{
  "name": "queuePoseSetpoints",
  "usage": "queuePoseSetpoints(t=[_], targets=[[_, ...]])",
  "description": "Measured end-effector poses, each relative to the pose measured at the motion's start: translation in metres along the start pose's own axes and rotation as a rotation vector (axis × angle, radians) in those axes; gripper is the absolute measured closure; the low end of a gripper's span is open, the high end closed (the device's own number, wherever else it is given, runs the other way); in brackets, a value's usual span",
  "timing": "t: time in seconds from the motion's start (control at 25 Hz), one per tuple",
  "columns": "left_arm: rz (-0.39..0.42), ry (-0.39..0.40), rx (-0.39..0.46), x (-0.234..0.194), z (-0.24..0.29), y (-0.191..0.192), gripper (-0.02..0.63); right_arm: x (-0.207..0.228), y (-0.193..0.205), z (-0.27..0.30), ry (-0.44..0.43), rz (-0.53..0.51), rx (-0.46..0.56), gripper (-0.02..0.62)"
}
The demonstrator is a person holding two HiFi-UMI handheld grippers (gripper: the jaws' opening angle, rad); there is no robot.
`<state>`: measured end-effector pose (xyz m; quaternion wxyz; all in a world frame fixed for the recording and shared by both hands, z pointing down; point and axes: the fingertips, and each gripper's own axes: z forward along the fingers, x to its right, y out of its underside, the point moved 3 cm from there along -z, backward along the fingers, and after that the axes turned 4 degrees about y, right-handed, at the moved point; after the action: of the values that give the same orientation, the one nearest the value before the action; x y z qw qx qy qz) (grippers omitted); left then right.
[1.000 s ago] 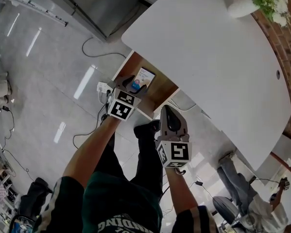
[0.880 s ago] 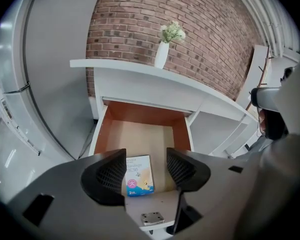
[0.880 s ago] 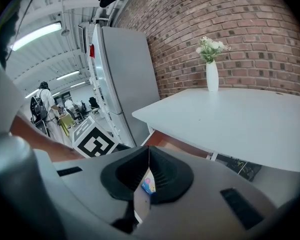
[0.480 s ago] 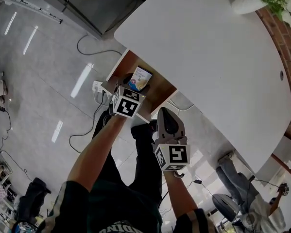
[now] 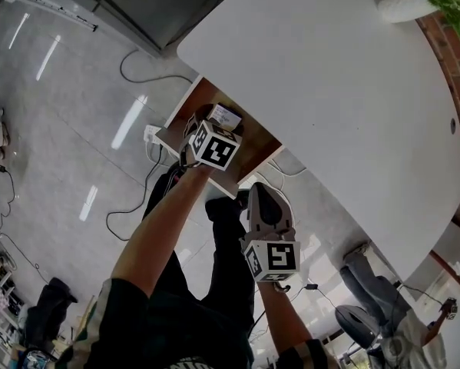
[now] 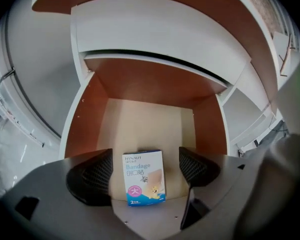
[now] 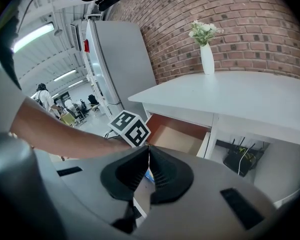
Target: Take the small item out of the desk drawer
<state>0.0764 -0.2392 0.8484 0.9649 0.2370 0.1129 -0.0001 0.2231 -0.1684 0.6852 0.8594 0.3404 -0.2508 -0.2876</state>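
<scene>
The small item is a white and blue bandage box (image 6: 143, 178) lying flat near the front of the open desk drawer (image 6: 144, 124). My left gripper (image 6: 144, 159) reaches down into the drawer. Its jaws have just been opening and stand wide, one on each side of the box, pads apart from it. In the head view the left gripper (image 5: 214, 141) hangs over the drawer (image 5: 249, 148) and hides most of the box (image 5: 226, 114). My right gripper (image 5: 265, 206) waits shut and empty in front of the desk, also seen as the right gripper (image 7: 148, 151) behind the left cube (image 7: 130, 127).
The white desk top (image 5: 329, 83) overhangs the drawer and carries a white vase of flowers (image 7: 206, 54). A power strip and cables (image 5: 157, 138) lie on the floor to the left. A router (image 7: 242, 160) sits under the desk. A seated person (image 5: 383, 314) is at lower right.
My left gripper has moved down and forward into the drawer and now covers most of the box in the head view. The right gripper has sunk slightly and stayed shut.
</scene>
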Motion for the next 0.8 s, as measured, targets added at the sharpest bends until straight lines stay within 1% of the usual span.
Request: queuePoseSetpoints(t=[0.2,0.32,0.44,0.6,0.8], targets=[[-0.026,0.006,-0.051,-0.004,0.024,0.007,0.187,0.003,0.006,0.003,0.002,0.007,-0.022,0.571],[-0.059,0.008,-0.076,-0.005,0.037,0.013,0.183,0.002,0.009,0.004,-0.003,0.004,-0.037,0.571],[-0.082,0.021,-0.088,-0.006,0.047,0.018,0.175,0.001,0.013,0.004,-0.009,0.012,-0.052,0.571],[-0.142,0.013,-0.102,-0.012,0.056,0.025,0.173,-0.002,0.021,0.004,-0.027,-0.005,-0.080,0.571],[-0.162,0.012,-0.116,-0.015,0.064,0.031,0.173,0.001,0.026,0.002,-0.014,0.025,-0.100,0.571]])
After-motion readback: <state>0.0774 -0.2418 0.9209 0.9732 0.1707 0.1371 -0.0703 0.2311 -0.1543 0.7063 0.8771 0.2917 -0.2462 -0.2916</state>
